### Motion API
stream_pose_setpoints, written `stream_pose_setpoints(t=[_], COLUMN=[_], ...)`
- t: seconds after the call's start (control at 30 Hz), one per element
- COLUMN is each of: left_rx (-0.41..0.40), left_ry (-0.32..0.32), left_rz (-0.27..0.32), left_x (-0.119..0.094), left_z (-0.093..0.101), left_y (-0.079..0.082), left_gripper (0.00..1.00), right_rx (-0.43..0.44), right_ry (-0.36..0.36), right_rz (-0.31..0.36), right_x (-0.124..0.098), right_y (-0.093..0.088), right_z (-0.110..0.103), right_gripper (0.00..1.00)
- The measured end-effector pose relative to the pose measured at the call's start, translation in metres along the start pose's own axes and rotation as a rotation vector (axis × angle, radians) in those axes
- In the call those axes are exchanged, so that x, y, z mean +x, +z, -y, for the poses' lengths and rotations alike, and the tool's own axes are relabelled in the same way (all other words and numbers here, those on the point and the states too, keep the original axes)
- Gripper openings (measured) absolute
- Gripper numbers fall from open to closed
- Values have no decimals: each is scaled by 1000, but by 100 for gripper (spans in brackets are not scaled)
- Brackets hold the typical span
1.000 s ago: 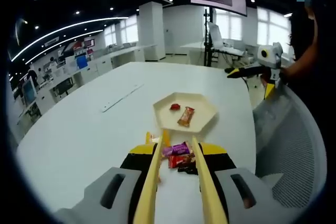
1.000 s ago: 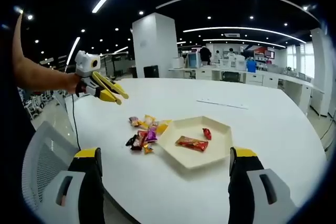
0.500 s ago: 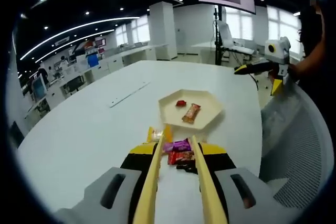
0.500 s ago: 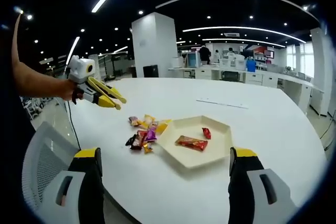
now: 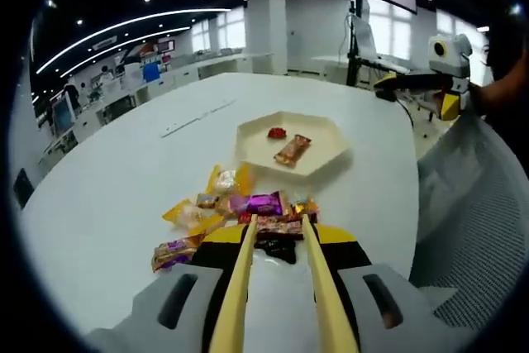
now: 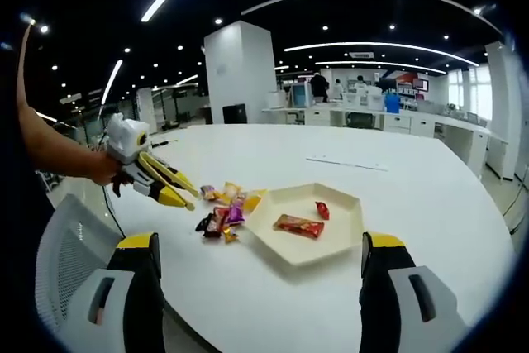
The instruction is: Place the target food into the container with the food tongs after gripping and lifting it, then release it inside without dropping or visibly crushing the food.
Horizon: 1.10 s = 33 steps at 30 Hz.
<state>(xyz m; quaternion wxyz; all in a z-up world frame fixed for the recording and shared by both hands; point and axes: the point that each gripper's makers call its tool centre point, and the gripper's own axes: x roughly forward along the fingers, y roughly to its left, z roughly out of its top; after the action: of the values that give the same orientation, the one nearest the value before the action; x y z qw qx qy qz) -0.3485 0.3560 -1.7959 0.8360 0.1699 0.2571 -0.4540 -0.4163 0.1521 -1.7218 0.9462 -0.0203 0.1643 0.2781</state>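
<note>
My left claw (image 5: 278, 222), yellow tongs narrowly parted, hangs over the pile of bright wrapped candies (image 5: 248, 208); pinching carelessly risks crushing. Right claw (image 6: 258, 241) gapes wide, empty.

The left gripper (image 6: 186, 196) hovers beside the snack pile (image 6: 225, 208) on the bench (image 6: 430, 196). Two snacks lie in the tray (image 6: 343, 245)

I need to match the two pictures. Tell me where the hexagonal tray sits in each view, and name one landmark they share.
Left gripper view: the hexagonal tray lies above centre, beyond the heap of wrapped snacks and the left gripper.
Right gripper view: the tray lies right of centre, the snack heap to its left.
Shared landmark: the long orange-red packet inside the tray.
</note>
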Motion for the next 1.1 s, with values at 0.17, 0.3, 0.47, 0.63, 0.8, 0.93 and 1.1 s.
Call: stream_pose_setpoints(t=[0.17, 0.3, 0.47, 0.63, 0.8, 0.93, 1.1], left_rx=[18, 40, 24, 19, -33, -7, -54], left_ry=[27, 33, 50, 75, 81, 69, 115], left_rz=[-46, -81, -110, -127, -95, -100, -143], left_x=[10, 13, 13, 4, 1, 15, 19], left_z=[1, 5, 1, -10, -12, 0, -8], left_y=[-13, -22, -32, -38, -27, -19, -35], left_gripper=[26, 26, 26, 26, 26, 26, 26], right_rx=[1, 6, 6, 8, 7, 7, 11], right_ry=[0, -2, -3, -4, -4, -5, -11], right_rz=[1, 4, 4, 4, 4, 5, 8], right_x=[0, 0, 0, 0, 0, 0, -1], right_y=[0, 1, 1, 1, 0, 1, 1], right_z=[0, 0, 1, 1, 1, 1, 3], right_gripper=[99, 99, 99, 99, 99, 99, 99])
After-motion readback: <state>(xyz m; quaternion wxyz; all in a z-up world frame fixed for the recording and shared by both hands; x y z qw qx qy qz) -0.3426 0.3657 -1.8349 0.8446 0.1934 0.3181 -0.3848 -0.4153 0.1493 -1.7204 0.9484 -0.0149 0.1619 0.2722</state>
